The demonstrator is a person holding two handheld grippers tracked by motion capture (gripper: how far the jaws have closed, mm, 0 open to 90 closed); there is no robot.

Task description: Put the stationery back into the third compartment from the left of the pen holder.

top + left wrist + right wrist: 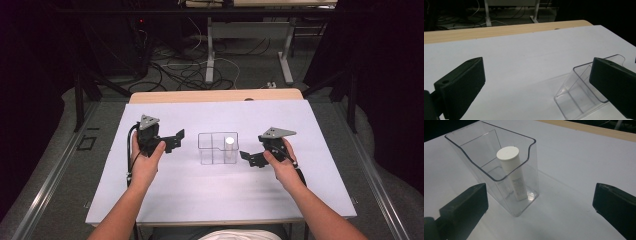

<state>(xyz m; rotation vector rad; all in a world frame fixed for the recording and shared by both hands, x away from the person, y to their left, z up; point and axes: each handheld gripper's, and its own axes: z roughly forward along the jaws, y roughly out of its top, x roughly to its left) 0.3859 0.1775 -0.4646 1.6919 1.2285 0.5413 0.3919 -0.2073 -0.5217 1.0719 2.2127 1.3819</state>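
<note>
1. Nearest the person, the right tool (248,157) hovers at about 4 o'clock of the clear plastic two-compartment bin (218,148). Its jaws are spread wide with nothing between them, and they point at the bin's right end.
2. The left tool (176,140) sits at about 9 o'clock of the bin, near it but not touching, jaws likewise wide and empty.
3. The white capped cylindrical tube (512,171) stands leaning in the right-hand compartment, its cap level with the rim.
4. As I judge it, the step is to take the tube out. The right tool should come from above, centre its jaws on the cap end and close there, since the bin walls block a lower grip.
5. The left tool could steady the bin's left wall (570,85) so the light plastic does not slide or tip on the white surface (190,190).
6. The tube carries a small printed label (517,183); its text is too small to read. No brand shows elsewhere.
</note>
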